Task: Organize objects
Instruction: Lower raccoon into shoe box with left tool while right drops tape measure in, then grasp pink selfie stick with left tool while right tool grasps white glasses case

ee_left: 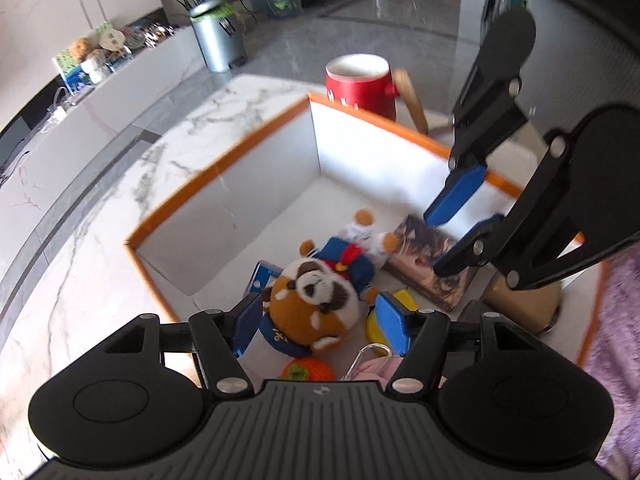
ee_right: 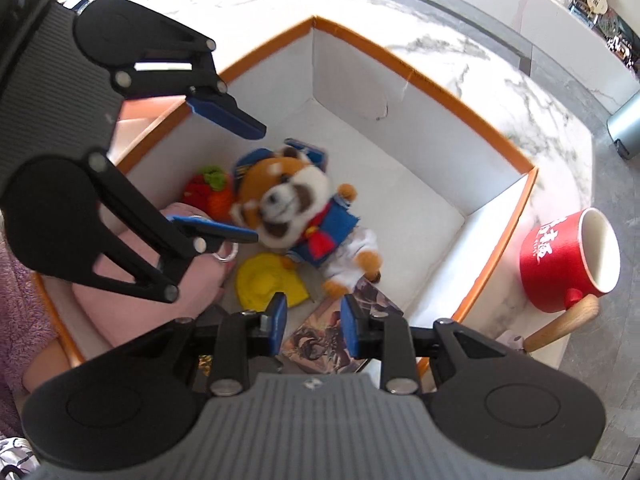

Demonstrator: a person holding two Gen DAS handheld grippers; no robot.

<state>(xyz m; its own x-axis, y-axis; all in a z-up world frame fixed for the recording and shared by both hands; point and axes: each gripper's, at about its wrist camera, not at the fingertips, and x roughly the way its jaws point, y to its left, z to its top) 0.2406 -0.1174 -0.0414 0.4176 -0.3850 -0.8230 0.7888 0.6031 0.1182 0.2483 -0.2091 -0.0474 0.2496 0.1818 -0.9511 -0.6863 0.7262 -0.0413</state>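
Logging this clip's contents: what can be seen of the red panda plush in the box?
The red panda plush is soft, with an orange-brown and white face, blue sailor jacket, red neckerchief and white trousers. It lies face-up on the floor of the orange-rimmed box, released. Its leg touches the illustrated book; a yellow toy lies beside it.

One box [ee_right: 496, 144], one plush [ee_right: 288, 204], one book [ee_right: 320, 344], one mug [ee_right: 560, 264].

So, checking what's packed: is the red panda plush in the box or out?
In: the red panda plush lies on the box floor, inside its orange-rimmed walls.
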